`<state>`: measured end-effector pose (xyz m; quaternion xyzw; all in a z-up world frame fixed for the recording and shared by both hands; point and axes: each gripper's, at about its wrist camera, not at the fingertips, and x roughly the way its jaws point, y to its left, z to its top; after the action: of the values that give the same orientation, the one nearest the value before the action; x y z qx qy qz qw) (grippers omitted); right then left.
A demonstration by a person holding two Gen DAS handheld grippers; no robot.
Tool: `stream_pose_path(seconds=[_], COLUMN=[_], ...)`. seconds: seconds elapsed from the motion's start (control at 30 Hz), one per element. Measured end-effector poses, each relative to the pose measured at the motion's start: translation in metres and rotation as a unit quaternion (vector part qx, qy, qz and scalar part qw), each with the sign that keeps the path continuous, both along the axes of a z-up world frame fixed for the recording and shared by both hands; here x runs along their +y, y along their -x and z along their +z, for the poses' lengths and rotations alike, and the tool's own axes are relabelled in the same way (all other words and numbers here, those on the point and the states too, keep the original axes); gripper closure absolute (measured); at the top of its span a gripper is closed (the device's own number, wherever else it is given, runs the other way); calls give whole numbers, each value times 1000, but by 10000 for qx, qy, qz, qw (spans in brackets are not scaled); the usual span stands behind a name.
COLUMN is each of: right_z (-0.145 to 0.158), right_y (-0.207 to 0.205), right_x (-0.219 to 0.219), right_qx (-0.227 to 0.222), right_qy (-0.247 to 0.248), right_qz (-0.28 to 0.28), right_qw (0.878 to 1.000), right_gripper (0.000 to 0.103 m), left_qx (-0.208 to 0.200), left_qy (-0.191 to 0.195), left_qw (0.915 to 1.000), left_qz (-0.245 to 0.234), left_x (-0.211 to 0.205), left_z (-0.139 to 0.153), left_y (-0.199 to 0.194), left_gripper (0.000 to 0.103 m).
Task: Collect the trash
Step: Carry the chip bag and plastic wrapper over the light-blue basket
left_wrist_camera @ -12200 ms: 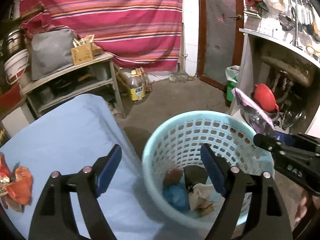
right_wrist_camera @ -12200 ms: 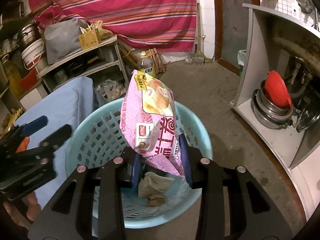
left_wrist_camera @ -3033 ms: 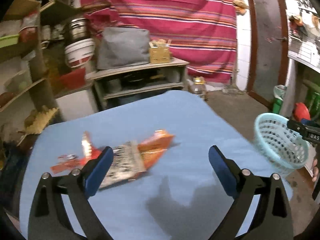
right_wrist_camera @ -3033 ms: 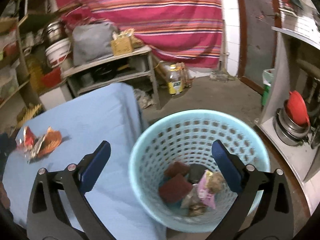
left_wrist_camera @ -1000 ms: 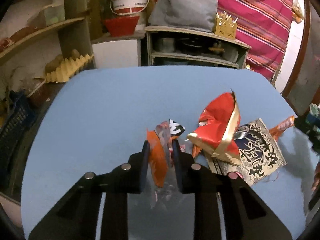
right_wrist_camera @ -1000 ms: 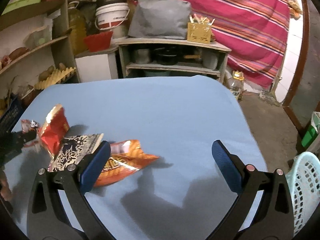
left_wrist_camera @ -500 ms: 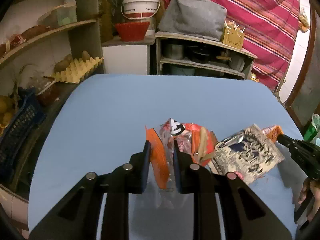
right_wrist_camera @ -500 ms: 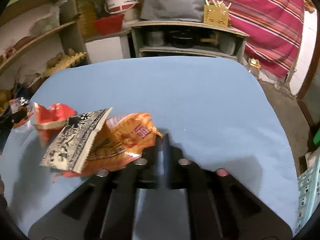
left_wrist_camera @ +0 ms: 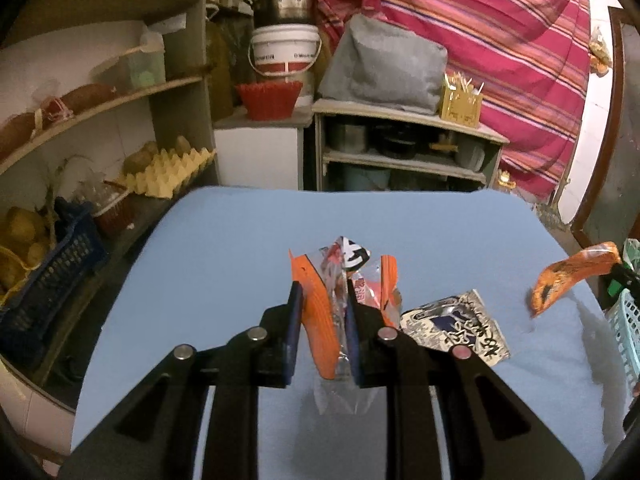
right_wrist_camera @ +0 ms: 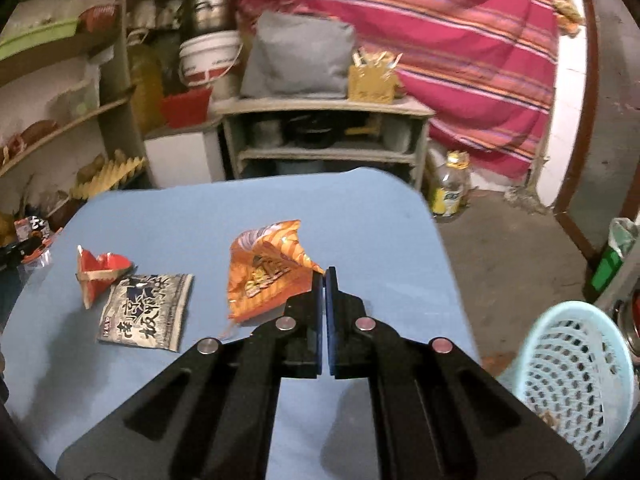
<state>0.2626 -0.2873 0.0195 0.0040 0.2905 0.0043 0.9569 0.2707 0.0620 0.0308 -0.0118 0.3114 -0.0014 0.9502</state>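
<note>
Now L hand-held gripper (left_wrist_camera: 322,304) clamps wrapper (left_wrist_camera: 320,312); R (right_wrist_camera: 324,276) pinches chip bag (right_wrist_camera: 268,268).

— Left gripper (left_wrist_camera: 321,304)?
— My jaws are clamped on a wrapper (left_wrist_camera: 320,320), angled down.
— Right gripper (right_wrist_camera: 323,280)?
— My jaws are pinched tight on a bag (right_wrist_camera: 266,268) corner, also tipped downward.

Large white Chinese characters, too blurred to read surely, cover the dark snack packet (right_wrist_camera: 146,312).
</note>
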Motion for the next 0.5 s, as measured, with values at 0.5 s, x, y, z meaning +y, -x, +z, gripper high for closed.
stream_pose_path(seconds=[0.5], right_z=[45], right_y=[84], right_x=[-114], right_qx=[-627], right_qy=[-202], right_qz=[-1085], right_qw=[9919], right_gripper=[100], left_qx=[-562], left_qy=[14], left_qw=[9955], left_qz=[-768], left_x=[-99], left_z=[43], left_y=[33], left_gripper=[83])
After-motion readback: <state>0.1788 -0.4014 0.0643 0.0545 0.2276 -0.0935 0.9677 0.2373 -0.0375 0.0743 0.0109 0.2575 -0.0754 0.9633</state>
